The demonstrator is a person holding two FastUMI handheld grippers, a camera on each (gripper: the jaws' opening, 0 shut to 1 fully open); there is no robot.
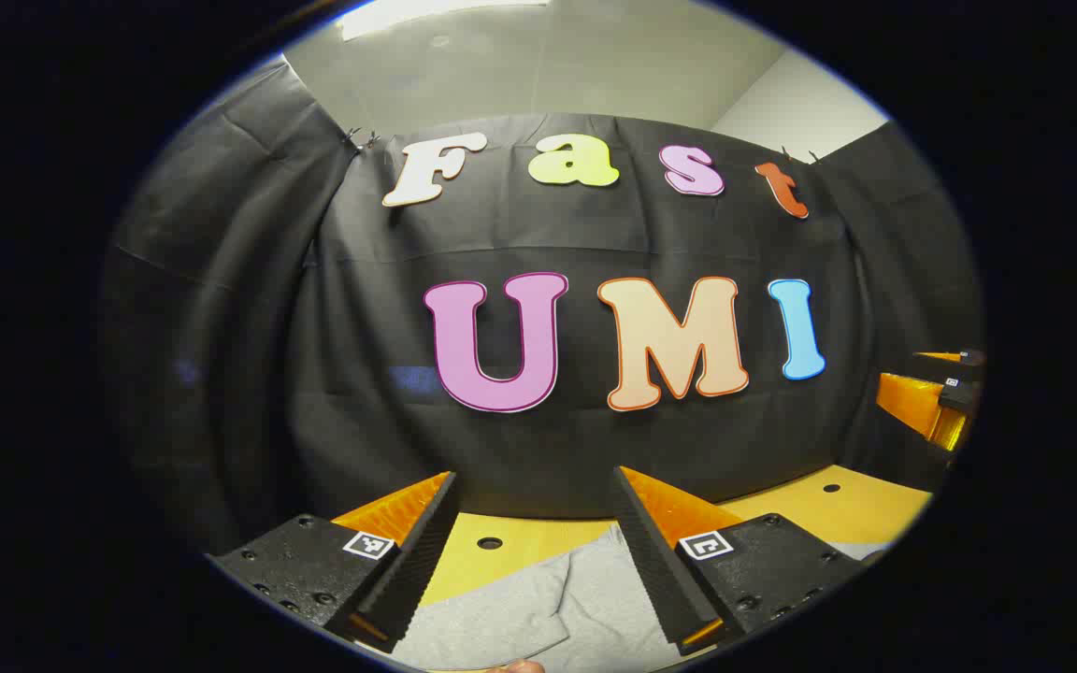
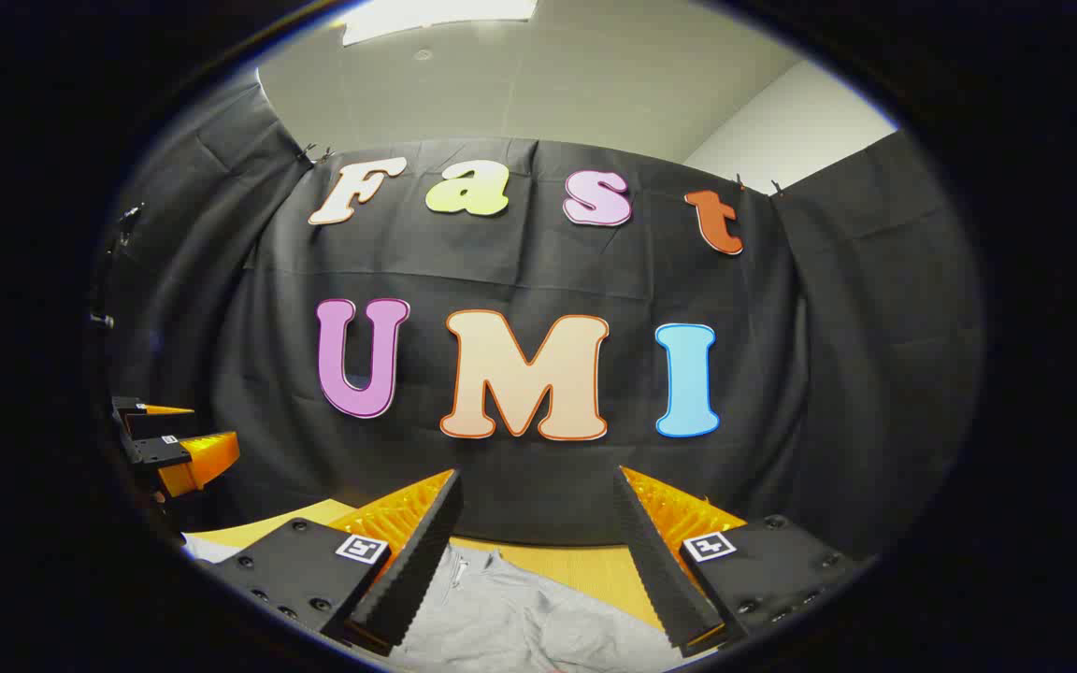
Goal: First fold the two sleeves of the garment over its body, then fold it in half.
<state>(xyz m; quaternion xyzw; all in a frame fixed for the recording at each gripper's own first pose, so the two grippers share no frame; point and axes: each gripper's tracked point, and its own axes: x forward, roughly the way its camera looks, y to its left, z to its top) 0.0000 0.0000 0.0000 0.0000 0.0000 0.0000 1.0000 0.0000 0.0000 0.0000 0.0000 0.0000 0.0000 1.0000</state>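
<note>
Left gripper view: left hand-held gripper (image 1: pixel 538 547) raised and level, aimed at the booth wall, fingers (image 1: pixel 417 551) spread wide apart with nothing between them. Grey garment (image 1: pixel 538 608) flat on the yellow tabletop (image 1: pixel 828 505), below and just ahead of the fingertips, reaching toward the far tabletop edge. A curved fold or sleeve edge in the cloth under the gap, running from the lower left toward the middle of the garment. Right hand-held gripper (image 1: pixel 945 397) out past the garment's right side, up off the tabletop, at about the same height.

Right gripper view: right hand-held gripper (image 2: pixel 538 551) likewise raised, fingers (image 2: pixel 665 561) set wide apart and empty. Garment (image 2: pixel 520 608) below the gap and spreading toward the left of it; a small zip or placket (image 2: pixel 460 565) near the garment's far end. Left hand-held gripper (image 2: pixel 179 439) out beyond the garment's left side, lifted.

Judged from this: no fold begun, both sleeves left to do. Garment between the two hand-held grippers and beneath both, neither one clearly nearer. Long axis of the garment not readable from so little cloth. Next move likely a drop straight down onto a sleeve at each side of the garment.
</note>
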